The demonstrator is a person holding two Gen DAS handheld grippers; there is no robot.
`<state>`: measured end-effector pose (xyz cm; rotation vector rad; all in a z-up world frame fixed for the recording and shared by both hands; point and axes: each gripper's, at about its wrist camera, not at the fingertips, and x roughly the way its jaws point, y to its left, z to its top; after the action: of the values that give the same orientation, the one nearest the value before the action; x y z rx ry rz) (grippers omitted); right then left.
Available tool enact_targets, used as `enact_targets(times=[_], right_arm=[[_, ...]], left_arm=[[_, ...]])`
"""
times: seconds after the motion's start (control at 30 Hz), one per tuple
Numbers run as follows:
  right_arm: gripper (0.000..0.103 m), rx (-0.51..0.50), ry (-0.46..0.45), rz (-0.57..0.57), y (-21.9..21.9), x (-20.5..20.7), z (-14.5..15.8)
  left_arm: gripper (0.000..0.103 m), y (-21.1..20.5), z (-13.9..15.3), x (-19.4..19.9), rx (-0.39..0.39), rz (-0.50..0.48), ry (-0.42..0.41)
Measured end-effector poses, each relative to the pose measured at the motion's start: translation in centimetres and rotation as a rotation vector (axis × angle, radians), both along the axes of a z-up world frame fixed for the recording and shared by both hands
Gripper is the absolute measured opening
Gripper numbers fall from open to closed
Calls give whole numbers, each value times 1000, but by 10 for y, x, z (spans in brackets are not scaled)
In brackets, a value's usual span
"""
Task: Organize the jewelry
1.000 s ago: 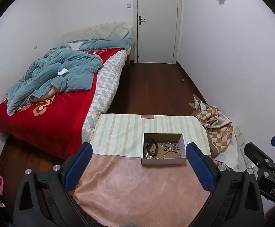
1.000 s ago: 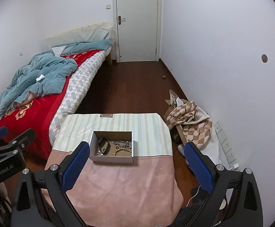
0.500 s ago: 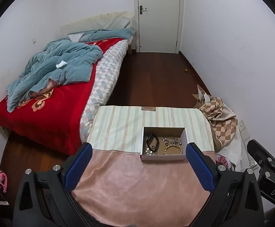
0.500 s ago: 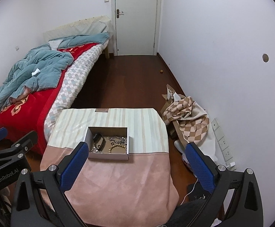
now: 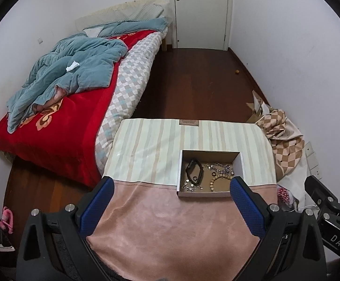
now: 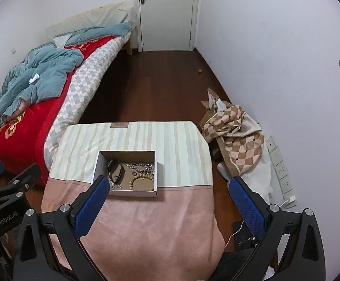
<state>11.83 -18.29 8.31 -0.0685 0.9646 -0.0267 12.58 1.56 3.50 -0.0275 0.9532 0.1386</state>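
An open white cardboard box (image 5: 238,164) (image 6: 156,171) sits on a cloth-covered table (image 5: 170,222) (image 6: 146,222). Inside lie a black band (image 5: 194,169) (image 6: 115,171), a silver chain (image 5: 220,168) (image 6: 140,167), a wooden bead bracelet (image 5: 216,180) (image 6: 142,181) and small silver pieces (image 5: 190,186) (image 6: 113,185). My left gripper (image 5: 171,183) is open and empty, held above the table short of the box. My right gripper (image 6: 168,182) is open and empty, also above the table. Each gripper shows at the edge of the other's view.
A bed (image 5: 60,117) (image 6: 29,107) with a red cover and teal quilt stands to the left. Checked fabric and cardboard (image 5: 280,135) (image 6: 233,135) lie on the wooden floor at the right wall. Wall sockets (image 6: 280,171) and a closed door (image 5: 200,11) are beyond.
Both cameras have tilted down and moved closer to the table. The box now sits lower and larger in both views. Both grippers stay open.
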Motion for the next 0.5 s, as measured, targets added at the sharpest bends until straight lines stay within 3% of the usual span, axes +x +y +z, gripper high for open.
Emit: enact_targets(times=[0.5], right_arm=[[103,-22,49,3,0,11,-15]], left_arm=[[101,4,-10,5,-20,-2,23]])
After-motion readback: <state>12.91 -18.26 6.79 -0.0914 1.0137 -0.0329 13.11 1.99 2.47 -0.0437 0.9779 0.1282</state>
